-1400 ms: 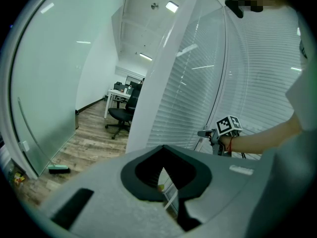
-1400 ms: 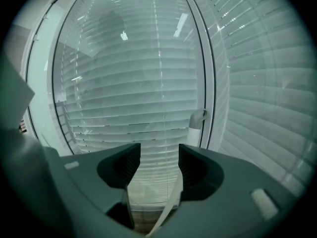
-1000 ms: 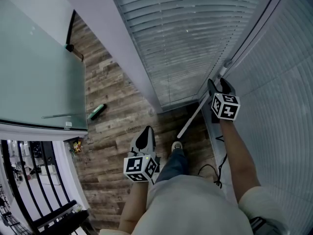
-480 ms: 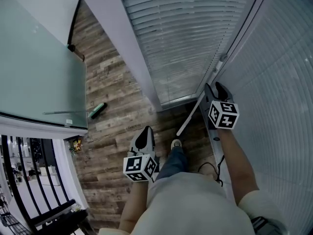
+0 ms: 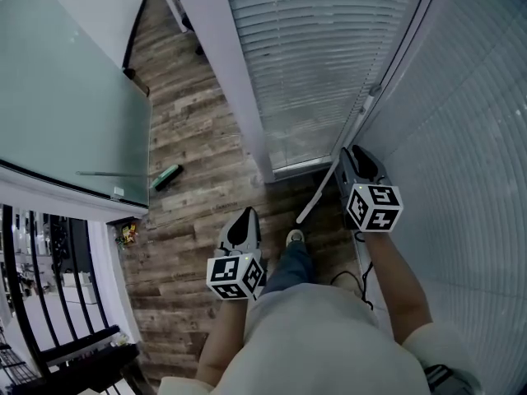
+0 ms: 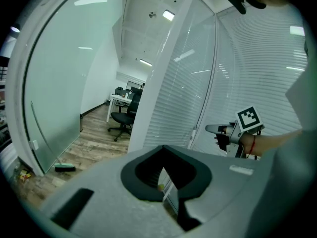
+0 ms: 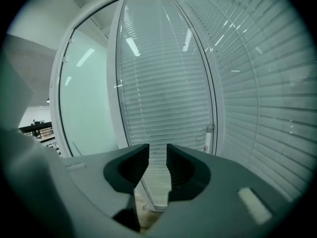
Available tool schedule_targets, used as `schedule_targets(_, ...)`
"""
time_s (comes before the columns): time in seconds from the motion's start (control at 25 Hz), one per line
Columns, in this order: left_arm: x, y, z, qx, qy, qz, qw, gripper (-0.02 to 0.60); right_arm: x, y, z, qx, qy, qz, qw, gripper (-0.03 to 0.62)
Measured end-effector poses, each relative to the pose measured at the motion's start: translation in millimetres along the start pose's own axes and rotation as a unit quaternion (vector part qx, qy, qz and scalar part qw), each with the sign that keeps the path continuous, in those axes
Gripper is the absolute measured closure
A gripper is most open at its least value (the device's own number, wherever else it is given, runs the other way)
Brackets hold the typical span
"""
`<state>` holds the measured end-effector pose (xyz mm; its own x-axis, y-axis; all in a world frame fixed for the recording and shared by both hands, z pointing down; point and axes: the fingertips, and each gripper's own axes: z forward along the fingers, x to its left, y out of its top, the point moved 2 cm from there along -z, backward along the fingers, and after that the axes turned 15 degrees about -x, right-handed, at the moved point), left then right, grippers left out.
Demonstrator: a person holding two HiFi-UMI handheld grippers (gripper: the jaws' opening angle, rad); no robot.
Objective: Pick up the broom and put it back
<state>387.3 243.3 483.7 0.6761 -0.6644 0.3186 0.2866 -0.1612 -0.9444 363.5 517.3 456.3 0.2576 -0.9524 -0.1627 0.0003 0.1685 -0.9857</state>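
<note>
Down in the corner where two blinds (image 5: 313,56) meet, the broom (image 5: 317,196) shows as a white handle. It slants from just beside the person's shoe (image 5: 294,238) up toward the corner frame, passing close along the right gripper (image 5: 356,155). The broom's head cannot be made out.

The only markings are the black-and-white square patterns on the two cubes, the left cube (image 5: 235,276) and the right cube (image 5: 375,206). A small white tag (image 5: 115,211) sits at the foot of the glass wall (image 5: 66,97); its print is too small to read.

The right forearm is bare and stretched forward. It holds its gripper near the corner, aimed a little below level at the blinds. The jaws stand apart with a narrow gap. They have just been closing, and only the blinds show between them, so they hold nothing.

The left forearm reaches forward beside the leg. The left gripper (image 5: 244,219) hangs over the wood floor (image 5: 198,138), also tipped slightly down. Its jaw tips meet and it holds nothing.

Well apart from both grippers, a green brush (image 5: 166,177) rests on the floor by the glass wall, with a thin handle running along the glass.
</note>
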Motion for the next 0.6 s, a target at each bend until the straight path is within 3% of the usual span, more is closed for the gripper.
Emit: schedule_targets(0.6, -22.1, 1.8, -65.7, -0.004, 0.011, 0.004, 0.9999, 0.577, 76.3, 17.7, -78.9, -0.013, 0.079, 0.011, 0.997, 0.524)
